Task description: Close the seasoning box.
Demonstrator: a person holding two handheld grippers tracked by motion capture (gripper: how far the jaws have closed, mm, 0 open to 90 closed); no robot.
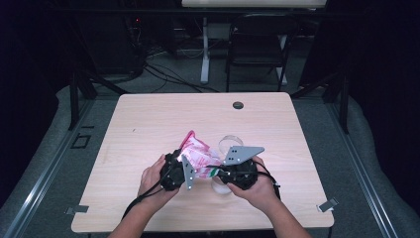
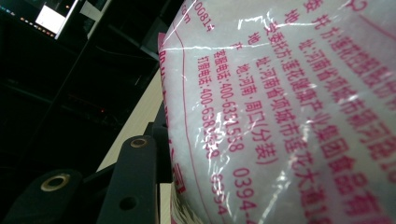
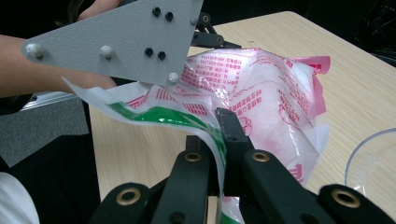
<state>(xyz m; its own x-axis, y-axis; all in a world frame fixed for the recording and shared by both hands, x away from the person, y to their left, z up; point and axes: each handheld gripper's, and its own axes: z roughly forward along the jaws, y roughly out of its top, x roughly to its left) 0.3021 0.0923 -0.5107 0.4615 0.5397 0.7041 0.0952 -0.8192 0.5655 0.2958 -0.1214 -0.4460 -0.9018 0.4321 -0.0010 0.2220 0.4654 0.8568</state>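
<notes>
A clear plastic bag (image 1: pixel 195 152) printed in pink, with white granules inside, is held up over the wooden table (image 1: pixel 148 124) between both grippers. My left gripper (image 1: pixel 189 162) grips the bag's body; in the left gripper view the bag (image 2: pixel 289 107) presses against the inner face of one black finger (image 2: pixel 133 182) and hides the other. My right gripper (image 3: pixel 223 116) is shut on the bag's green-and-white edge (image 3: pixel 177 116), and in the high view it (image 1: pixel 216 172) sits to the bag's right. The left gripper's grey plate (image 3: pixel 116 39) fills the upper left of the right gripper view.
A clear round container (image 1: pixel 229 143) stands on the table just behind the right gripper, its rim (image 3: pixel 369 154) at the right in the right gripper view. A cable hole (image 1: pixel 238 105) lies near the far edge. A chair (image 1: pixel 257 44) stands beyond the table.
</notes>
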